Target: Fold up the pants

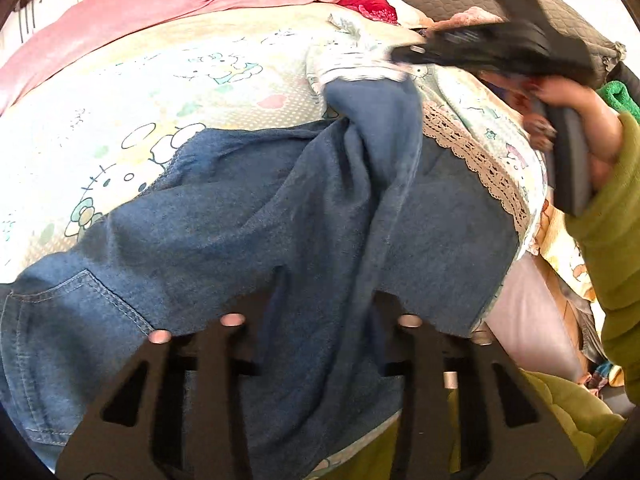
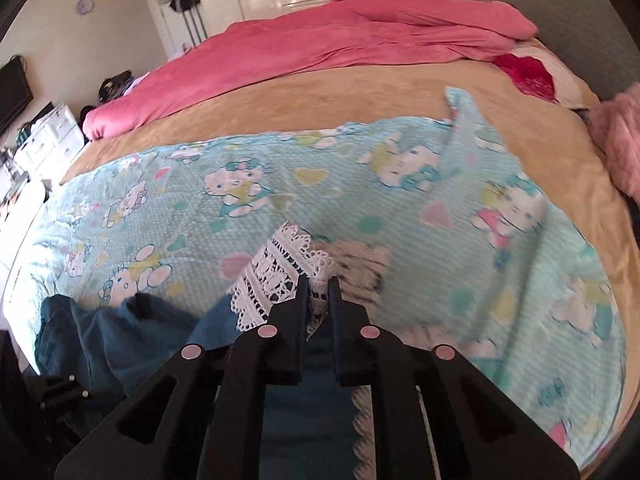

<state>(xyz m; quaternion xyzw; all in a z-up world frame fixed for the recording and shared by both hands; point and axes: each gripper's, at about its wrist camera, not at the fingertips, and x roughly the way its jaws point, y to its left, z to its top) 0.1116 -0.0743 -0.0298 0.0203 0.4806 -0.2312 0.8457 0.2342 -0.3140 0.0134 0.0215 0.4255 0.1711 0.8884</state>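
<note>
Blue denim pants [image 1: 240, 232] lie across a cartoon-cat sheet [image 1: 100, 140] on a bed. At the bottom of the left wrist view, my left gripper [image 1: 320, 304] is shut on a bunched fold of the denim, which fills the gap and hides its tips. One leg rises to the upper right, where my right gripper [image 1: 404, 54], held by a hand [image 1: 568, 96] in a green sleeve, pinches it. In the right wrist view, my right gripper [image 2: 317, 282] is shut on a white lace edge [image 2: 272, 276] with the pants [image 2: 120, 332] beneath; whose lace it is I cannot tell.
A pink duvet [image 2: 320, 48] is heaped along the far side of the bed over a tan cover [image 2: 320, 96]. A grey headboard [image 2: 560, 8] and a fluffy pink cushion [image 2: 616, 140] stand at the right. White drawers [image 2: 48, 136] sit at the far left.
</note>
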